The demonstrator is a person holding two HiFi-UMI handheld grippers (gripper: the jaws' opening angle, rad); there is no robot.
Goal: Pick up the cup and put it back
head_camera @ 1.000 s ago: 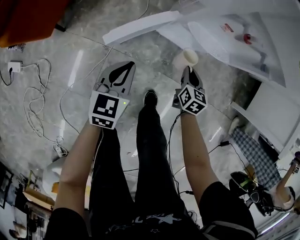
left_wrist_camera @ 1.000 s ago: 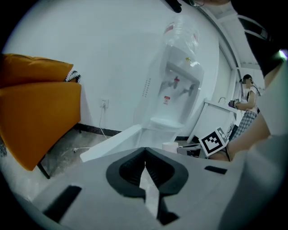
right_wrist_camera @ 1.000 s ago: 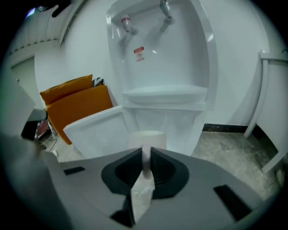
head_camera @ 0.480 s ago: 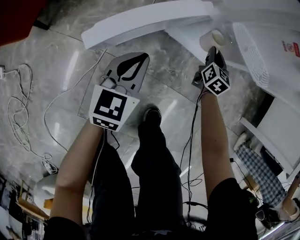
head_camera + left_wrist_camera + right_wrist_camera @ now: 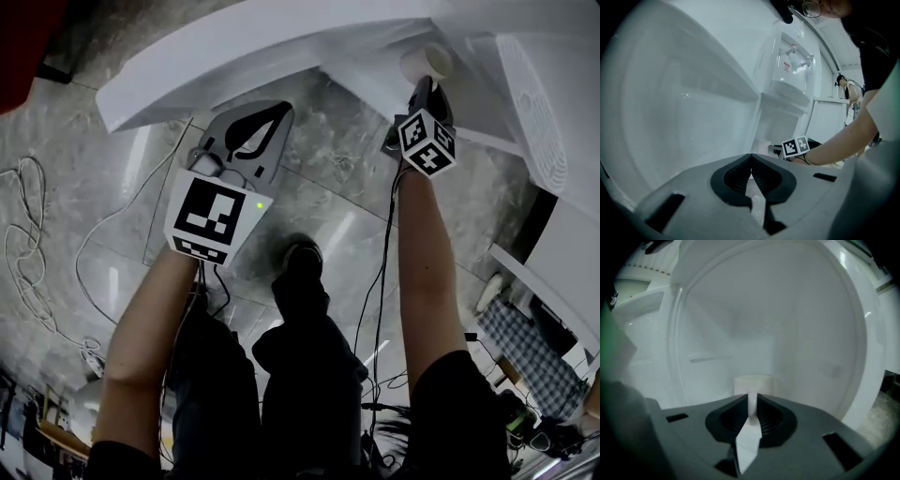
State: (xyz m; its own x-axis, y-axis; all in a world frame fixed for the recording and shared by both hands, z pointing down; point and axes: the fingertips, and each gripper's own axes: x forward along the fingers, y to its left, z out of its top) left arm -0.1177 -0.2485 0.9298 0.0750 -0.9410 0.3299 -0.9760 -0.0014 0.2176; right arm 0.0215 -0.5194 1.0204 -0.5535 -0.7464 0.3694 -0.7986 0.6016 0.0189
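A white paper cup (image 5: 427,64) stands upright at the mouth of a white cabinet. My right gripper (image 5: 426,86) is shut on the cup's near wall. In the right gripper view the cup (image 5: 753,382) shows just beyond the jaws, its wall pinched between the pads at my right gripper (image 5: 753,405), with the cabinet's white inside all around. My left gripper (image 5: 278,112) hangs over the floor to the left, shut with nothing in it. In the left gripper view its jaws meet at my left gripper (image 5: 750,158), and the right gripper's marker cube (image 5: 796,146) shows beyond.
A white open door panel (image 5: 234,52) juts out above the left gripper. A white ribbed grille (image 5: 536,112) lies at right. Cables (image 5: 37,234) trail on the marble floor. My shoe (image 5: 302,255) is below. A water dispenser's taps (image 5: 799,55) show in the left gripper view.
Both grippers have dropped and moved toward the white cabinet. The right gripper carried the cup up and right in the picture to the cabinet's mouth. The left stayed shut and empty.
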